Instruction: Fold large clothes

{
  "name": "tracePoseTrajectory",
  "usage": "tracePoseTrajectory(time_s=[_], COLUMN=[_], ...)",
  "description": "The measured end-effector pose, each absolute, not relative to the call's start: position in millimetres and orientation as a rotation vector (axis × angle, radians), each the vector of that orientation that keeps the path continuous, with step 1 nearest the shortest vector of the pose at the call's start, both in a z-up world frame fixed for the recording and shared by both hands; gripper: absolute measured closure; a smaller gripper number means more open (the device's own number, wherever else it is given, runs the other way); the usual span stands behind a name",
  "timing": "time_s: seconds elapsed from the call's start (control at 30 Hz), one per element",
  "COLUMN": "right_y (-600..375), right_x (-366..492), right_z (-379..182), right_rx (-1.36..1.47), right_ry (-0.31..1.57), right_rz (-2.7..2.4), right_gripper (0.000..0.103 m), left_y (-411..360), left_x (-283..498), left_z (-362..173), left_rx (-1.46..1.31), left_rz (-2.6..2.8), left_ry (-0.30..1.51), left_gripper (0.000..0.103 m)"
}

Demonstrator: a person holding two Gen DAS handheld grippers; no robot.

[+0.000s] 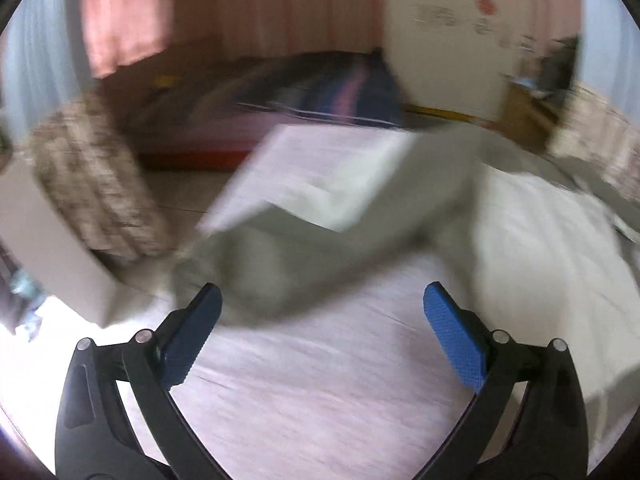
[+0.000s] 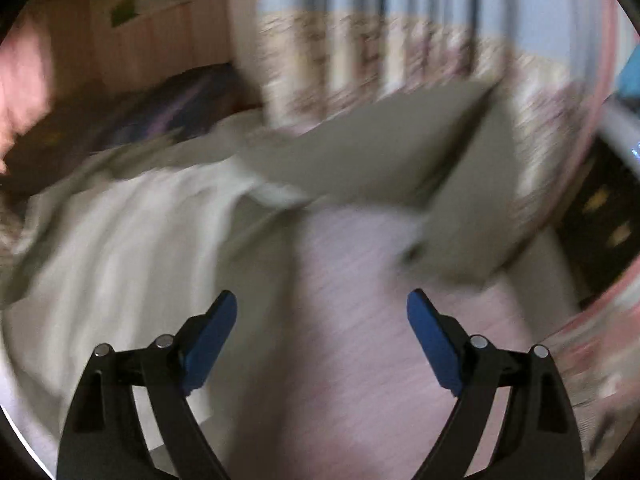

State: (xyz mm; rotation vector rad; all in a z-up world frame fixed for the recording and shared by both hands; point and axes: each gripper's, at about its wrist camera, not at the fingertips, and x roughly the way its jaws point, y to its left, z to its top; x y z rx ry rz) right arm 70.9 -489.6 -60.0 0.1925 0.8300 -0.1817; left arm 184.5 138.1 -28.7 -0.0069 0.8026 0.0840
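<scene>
Both views are smeared by motion. A large grey garment [image 1: 320, 248] with a white lining [image 1: 540, 248] lies on a pale pink sheet [image 1: 320, 380]. My left gripper [image 1: 322, 300] stands open just in front of the grey fold, its blue pads [image 1: 192, 344] wide apart with only sheet between them. In the right wrist view the same grey garment [image 2: 380, 152] spreads ahead, its white inside [image 2: 120, 232] to the left. My right gripper [image 2: 322, 306] is open above the pink sheet [image 2: 360, 340], nothing between its fingers.
A patterned curtain [image 1: 92, 184] hangs at the left of the left wrist view and a dark striped mat [image 1: 312, 92] lies on the floor beyond. In the right wrist view a patterned curtain [image 2: 360, 52] hangs behind the garment.
</scene>
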Motion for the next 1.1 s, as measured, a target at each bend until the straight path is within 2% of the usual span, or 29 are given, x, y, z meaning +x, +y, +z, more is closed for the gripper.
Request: tracePoseTrajectory(time_s=[0.17,0.23,0.3,0.33,0.37,0.4,0.5,0.63,0.7,0.73,0.77,0.8,0.83,0.87,0.93,1.0,1.03,1.07,1.1], right_y=[-453.7,-449.5,-441.6,-438.5,-432.4,-430.5,-431.8,-427.7,-426.9,-430.1,-435.4,-440.8,-445.6,-452.0,-471.5,-491.3,-497.5,-501.0,-502.4], right_x=[60.7,62.4,66.7,72.0,69.5,68.0,47.6,7.5,-3.1,-6.3,-6.0,-5.7,-4.2,-5.9,-9.1,-9.0,-6.2,-3.7,-0.3], right_z=[-97.1,-103.8,-116.0,-122.2,-121.0,-117.5,-78.8,-20.3,-15.4,-20.5,-35.9,-46.3,-59.0,-68.0,-70.5,-51.1,-39.6,-30.6,-20.9], right_rx=[0.194,0.210,0.197,0.184,0.165,0.160,0.187,0.132,0.066,0.043,0.024,0.008,-0.015,-0.045,0.052,0.163,0.179,0.168,0.130], right_ry=[0.964,0.997,1.037,1.044,1.020,0.996,0.872,0.754,0.787,0.829,0.911,0.951,1.000,1.044,1.052,0.971,0.916,0.863,0.792], right_rz=[-0.094,-0.058,-0.013,-0.002,0.001,0.006,0.048,0.059,0.014,-0.012,-0.053,-0.094,-0.146,-0.205,-0.202,-0.204,-0.228,-0.271,-0.340], right_gripper=[0.016,0.020,0.062,0.087,0.094,0.096,0.100,0.100,0.100,0.094,0.087,0.083,0.083,0.079,0.078,0.064,0.042,0.027,0.026], left_y=[73.2,52.1,42.7,36.3,33.3,26.5,30.9,49.0,53.8,57.0,62.3,68.9,77.7,86.1,109.1,138.4,147.3,158.5,164.9], left_x=[186.4,191.1,192.0,190.7,189.0,182.0,158.0,115.5,102.4,97.4,95.8,96.7,97.1,100.5,103.4,106.0,108.7,113.5,120.0], left_z=[-69.7,-88.6,-107.8,-114.1,-112.9,-104.3,-60.2,-2.8,0.2,-7.7,-20.9,-38.2,-51.7,-64.4,-80.6,-80.8,-78.9,-75.3,-70.9], left_rx=[0.006,0.028,0.039,0.045,0.059,0.102,0.090,0.035,0.040,0.047,0.043,0.045,0.048,0.070,0.116,0.057,0.044,0.040,0.041], left_rz=[-0.111,-0.164,-0.210,-0.220,-0.210,-0.191,-0.229,-0.299,-0.322,-0.324,-0.316,-0.293,-0.257,-0.177,-0.028,0.038,0.073,0.130,0.159], left_ry=[0.916,0.969,1.034,1.061,1.056,1.019,0.912,0.826,0.843,0.880,0.923,0.969,0.999,1.017,1.031,1.009,0.989,0.956,0.938], left_gripper=[0.003,0.010,0.057,0.072,0.088,0.093,0.098,0.098,0.096,0.095,0.090,0.077,0.070,0.067,0.059,0.028,0.022,0.018,0.017])
